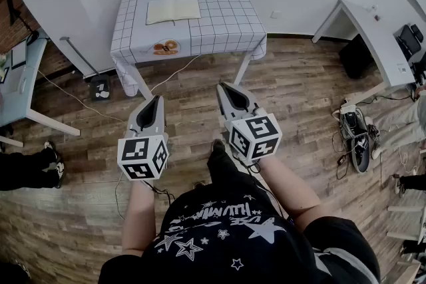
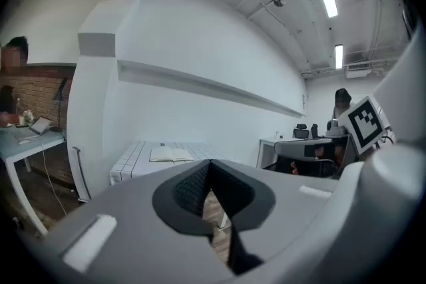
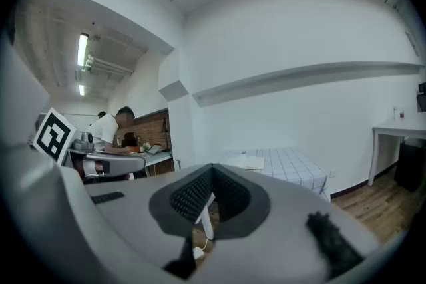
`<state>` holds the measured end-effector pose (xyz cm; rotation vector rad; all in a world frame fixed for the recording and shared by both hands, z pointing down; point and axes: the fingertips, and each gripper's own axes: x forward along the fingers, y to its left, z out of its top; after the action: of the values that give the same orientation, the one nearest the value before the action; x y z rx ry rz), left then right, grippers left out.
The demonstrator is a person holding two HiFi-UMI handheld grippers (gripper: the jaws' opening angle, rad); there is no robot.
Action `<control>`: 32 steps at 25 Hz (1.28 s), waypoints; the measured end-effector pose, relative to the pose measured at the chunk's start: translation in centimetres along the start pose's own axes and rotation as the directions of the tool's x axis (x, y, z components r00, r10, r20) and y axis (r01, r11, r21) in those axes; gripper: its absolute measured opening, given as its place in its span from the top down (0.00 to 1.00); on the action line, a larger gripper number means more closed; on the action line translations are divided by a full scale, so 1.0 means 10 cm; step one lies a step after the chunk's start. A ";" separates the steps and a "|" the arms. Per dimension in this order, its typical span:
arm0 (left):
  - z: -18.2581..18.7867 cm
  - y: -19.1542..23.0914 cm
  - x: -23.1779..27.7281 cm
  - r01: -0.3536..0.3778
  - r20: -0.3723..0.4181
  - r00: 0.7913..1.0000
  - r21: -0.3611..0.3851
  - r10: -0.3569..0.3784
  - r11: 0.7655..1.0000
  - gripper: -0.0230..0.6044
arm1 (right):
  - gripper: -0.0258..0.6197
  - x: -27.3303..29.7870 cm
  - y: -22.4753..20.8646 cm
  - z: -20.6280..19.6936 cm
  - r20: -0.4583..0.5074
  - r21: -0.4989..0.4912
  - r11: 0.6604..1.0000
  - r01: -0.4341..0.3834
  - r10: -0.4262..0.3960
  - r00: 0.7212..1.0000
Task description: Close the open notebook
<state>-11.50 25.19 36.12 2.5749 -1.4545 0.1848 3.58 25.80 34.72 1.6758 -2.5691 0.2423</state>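
Plainly, we had not yet got to the job. Our left tool was clenched on nothing, tips together. We held it low and nearly level over the floor, aimed at the surface, probably because we stood well back from it. The notebook lay open and flat on the far half of that surface, well apart from both tools. Our right tool was likewise clenched and empty, carried beside the left. We judged both were kept shut simply for the approach; closing the notebook would need us nearer first.
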 end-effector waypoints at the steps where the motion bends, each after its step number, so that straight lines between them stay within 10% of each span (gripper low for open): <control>1: -0.01 -0.01 -0.01 0.004 0.001 1.000 0.004 -0.004 1.000 0.95 | 0.94 -0.01 0.01 -0.01 0.000 0.001 1.000 0.001 -0.001 1.000; 32: -0.21 -0.17 0.30 -0.001 -0.026 1.000 0.008 0.001 1.000 0.95 | 0.94 0.17 -0.20 -0.23 -0.016 0.038 0.993 -0.116 0.116 0.993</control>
<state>-8.54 23.95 38.60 2.5685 -1.4486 0.2230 4.65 23.90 37.43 1.5297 -2.6681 0.3112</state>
